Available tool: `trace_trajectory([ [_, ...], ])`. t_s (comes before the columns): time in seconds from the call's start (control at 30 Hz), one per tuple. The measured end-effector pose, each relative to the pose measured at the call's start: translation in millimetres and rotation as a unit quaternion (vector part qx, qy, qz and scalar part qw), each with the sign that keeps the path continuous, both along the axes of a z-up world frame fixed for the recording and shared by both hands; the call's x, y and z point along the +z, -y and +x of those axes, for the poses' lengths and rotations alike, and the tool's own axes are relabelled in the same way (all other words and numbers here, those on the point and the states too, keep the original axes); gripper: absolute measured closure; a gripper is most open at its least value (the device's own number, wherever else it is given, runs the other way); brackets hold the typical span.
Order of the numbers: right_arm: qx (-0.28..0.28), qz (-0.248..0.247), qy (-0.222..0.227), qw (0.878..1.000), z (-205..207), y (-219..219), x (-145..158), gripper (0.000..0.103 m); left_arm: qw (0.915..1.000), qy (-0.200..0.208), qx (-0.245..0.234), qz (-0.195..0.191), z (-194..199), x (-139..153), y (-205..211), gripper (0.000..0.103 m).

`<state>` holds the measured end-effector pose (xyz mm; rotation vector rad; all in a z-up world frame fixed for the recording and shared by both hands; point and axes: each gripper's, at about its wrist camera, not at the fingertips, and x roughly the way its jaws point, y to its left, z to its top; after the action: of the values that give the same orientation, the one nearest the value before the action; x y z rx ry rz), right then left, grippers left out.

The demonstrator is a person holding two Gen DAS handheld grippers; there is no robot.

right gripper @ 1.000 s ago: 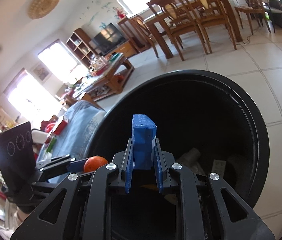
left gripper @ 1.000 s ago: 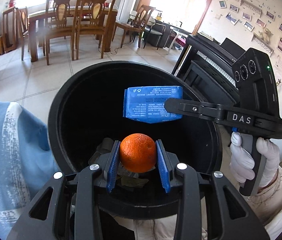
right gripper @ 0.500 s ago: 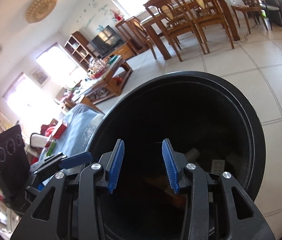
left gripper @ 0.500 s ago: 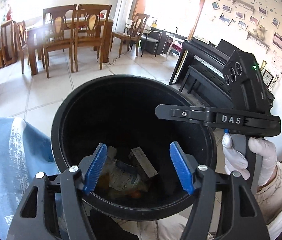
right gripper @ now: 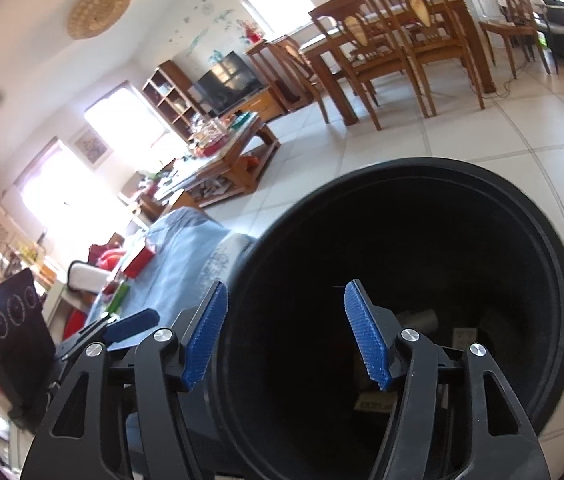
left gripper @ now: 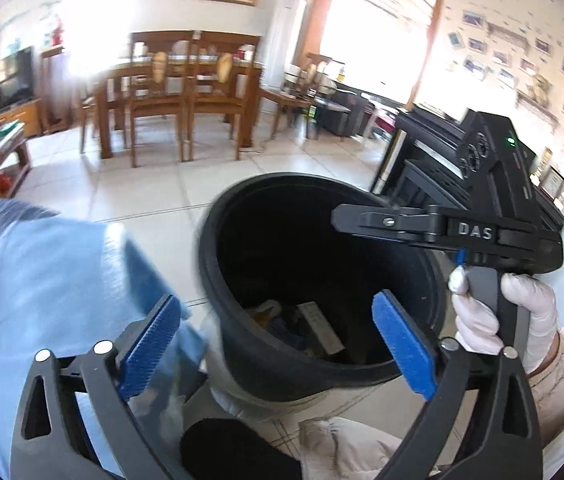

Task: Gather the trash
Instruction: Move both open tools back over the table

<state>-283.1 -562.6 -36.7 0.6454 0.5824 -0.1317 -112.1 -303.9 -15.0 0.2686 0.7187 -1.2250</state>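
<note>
Bin (left gripper: 218, 248) sits on the floor (left gripper: 142, 192), right in front of me. Cloth-covered surface (left gripper: 42, 280) touching its left side. Scraps (left gripper: 314, 324) at the bin bottom. My left gripper (left gripper: 278, 348) is over the bin's near rim, jaws wide apart, nothing between them. Right gripper (right gripper: 286, 336) over the bin's left rim, jaws also apart; in my left view it reaches in across the right rim. Dining table and chairs (left gripper: 178, 92) well behind the bin, low table (right gripper: 230, 156) far left, piano (left gripper: 426, 160) behind-right.
</note>
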Motion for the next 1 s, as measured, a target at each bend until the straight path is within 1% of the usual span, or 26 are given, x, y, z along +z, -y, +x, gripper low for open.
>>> trace_trajectory([
  [0.07,0.012,-0.005,0.0,1.0,13,-14,3,0.04,0.9997,-0.005,0.022,-0.001,10,1,-15,0.006],
  [0.13,0.017,-0.007,0.003,1.0,22,-24,7,0.029,0.999,-0.008,0.045,-0.002,19,2,-29,0.006],
  [0.27,0.046,-0.006,0.019,0.999,47,-53,15,0.017,0.9962,-0.009,0.087,-0.005,36,6,-60,0.005],
  [0.33,0.057,-0.004,0.023,0.998,58,-65,17,0.005,0.994,-0.012,0.109,-0.006,46,8,-75,0.005],
  [0.47,0.094,0.006,0.017,0.995,91,-94,19,0.005,0.987,-0.019,0.159,-0.01,65,8,-115,0.005],
  [0.6,0.138,-0.021,0.004,0.99,123,-138,18,0.005,0.9778,-0.03,0.207,-0.016,85,7,-159,0.005],
  [0.77,0.186,-0.074,0.002,0.98,156,-195,20,0.005,0.9616,-0.043,0.269,-0.029,113,6,-219,0.005],
  [0.8,0.198,-0.085,-0.002,0.976,165,-209,20,0.005,0.957,-0.046,0.285,-0.033,119,7,-232,0.005],
  [0.9,0.228,-0.095,-0.003,0.969,183,-239,18,0.005,0.9466,-0.054,0.315,-0.041,134,7,-263,0.005],
  [1.0,0.251,-0.113,-0.003,0.961,202,-267,16,0.005,0.9383,-0.058,0.338,-0.045,145,7,-283,0.005],
])
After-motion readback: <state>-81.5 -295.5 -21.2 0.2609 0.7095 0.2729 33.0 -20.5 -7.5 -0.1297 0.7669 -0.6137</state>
